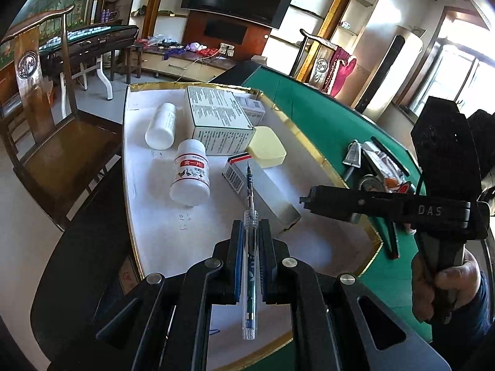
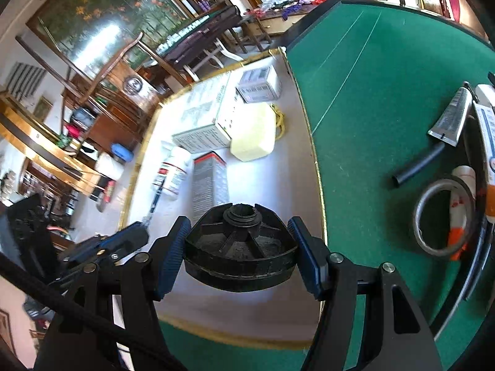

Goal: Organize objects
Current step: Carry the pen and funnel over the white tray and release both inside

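Gripping a slim clear-barrelled pen [image 1: 250,247], our left gripper [image 1: 250,232] has its blue pads shut tight on the pen's middle, tip pointing ahead over the white gold-edged tray [image 1: 161,225]. Our right gripper [image 2: 239,247] holds a round black ribbed plastic cap [image 2: 239,247] between wide-set pads, which press on its rim from either side above the near end of the same tray.

We judge the pen light, stiff and smooth, so it could pivot or slip lengthwise; the hold near its balance point looks sound. The cap seems rigid and light, but its curved rim offers small contact, so we would keep the squeeze across its widest part.

On the tray lie a white labelled pill bottle [image 1: 190,179] on its side, a plain white bottle [image 1: 161,126] beyond it, a large printed carton [image 1: 221,120], a pale yellow soap-like block [image 1: 267,147] and a long grey box with a red stripe [image 1: 260,185]. Free space sits at the tray's near end. On the green felt table [image 2: 371,92] to the right we see a metal ring [image 2: 445,219] and a crimped silver tube [image 2: 451,120], well apart from the tray.
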Tool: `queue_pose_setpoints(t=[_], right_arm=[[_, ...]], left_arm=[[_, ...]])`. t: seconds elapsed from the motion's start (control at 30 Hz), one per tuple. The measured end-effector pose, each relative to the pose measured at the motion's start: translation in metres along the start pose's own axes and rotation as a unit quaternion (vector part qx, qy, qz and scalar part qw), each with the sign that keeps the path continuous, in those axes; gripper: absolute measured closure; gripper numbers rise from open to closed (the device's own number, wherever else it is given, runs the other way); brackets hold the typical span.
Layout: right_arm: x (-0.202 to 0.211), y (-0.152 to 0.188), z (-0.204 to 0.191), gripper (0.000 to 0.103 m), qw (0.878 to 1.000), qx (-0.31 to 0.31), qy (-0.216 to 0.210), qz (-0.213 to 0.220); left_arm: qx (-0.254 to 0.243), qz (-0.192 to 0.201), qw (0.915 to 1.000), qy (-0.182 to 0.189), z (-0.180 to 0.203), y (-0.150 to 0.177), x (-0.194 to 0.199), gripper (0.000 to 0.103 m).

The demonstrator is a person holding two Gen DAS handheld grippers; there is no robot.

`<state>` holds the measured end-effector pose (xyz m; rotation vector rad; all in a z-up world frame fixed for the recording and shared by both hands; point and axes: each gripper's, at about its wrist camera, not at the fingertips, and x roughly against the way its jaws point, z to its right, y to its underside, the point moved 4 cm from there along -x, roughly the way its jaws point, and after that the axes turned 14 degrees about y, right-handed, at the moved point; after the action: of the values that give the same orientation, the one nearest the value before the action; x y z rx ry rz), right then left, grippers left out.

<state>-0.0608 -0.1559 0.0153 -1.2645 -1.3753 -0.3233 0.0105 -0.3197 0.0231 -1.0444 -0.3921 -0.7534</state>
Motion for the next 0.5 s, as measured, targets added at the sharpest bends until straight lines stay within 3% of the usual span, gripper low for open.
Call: queue_pose_setpoints(t=[0.5], right_arm=[[0.003, 0.026, -0.023, 0.038, 0.990, 0.109, 0.091, 0.024]], left_arm=[[-0.002, -0.025, 0.9993, -0.026, -0.005, 0.008, -0.010, 0.096]])
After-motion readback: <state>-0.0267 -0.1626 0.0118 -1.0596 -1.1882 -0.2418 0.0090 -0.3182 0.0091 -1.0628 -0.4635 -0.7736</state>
